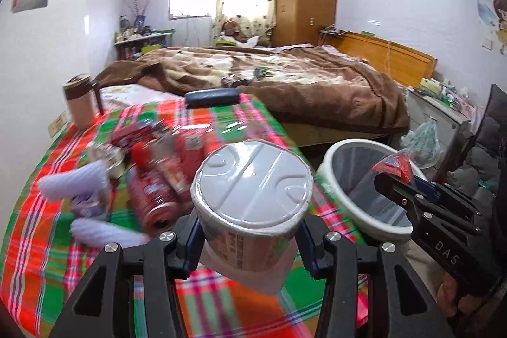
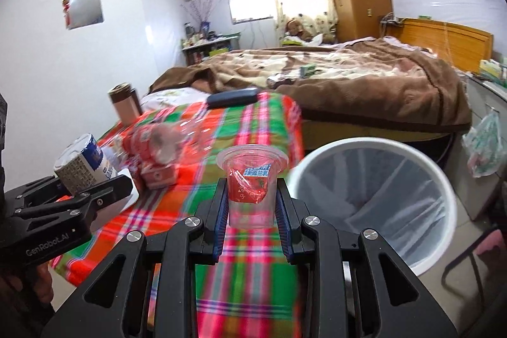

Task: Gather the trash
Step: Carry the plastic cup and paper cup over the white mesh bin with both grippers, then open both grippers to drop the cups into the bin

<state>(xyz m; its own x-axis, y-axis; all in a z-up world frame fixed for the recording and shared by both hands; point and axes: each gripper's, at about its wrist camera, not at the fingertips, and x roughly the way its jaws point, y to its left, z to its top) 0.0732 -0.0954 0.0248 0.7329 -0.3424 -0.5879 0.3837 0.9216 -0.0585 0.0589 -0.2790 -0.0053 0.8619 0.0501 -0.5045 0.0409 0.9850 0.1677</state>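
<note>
My left gripper (image 1: 250,236) is shut on an instant noodle cup (image 1: 252,189) with a grey lid, held above the plaid table (image 1: 38,243). My right gripper (image 2: 252,211) is shut on a clear plastic cup (image 2: 252,179) with a red wrapper inside, held above the table edge. The white trash bin (image 2: 374,198) with a clear liner stands just right of the table; it also shows in the left wrist view (image 1: 364,179). The right gripper shows in the left wrist view (image 1: 399,179) over the bin. Red cans and wrappers (image 1: 152,179) lie on the table.
A brown-lidded tumbler (image 1: 80,103) and a dark case (image 1: 212,97) stand at the table's far side. White crumpled tissue (image 1: 76,182) lies at the left. A bed with a brown blanket (image 1: 285,78) is behind. A plastic bag (image 2: 484,148) hangs at right.
</note>
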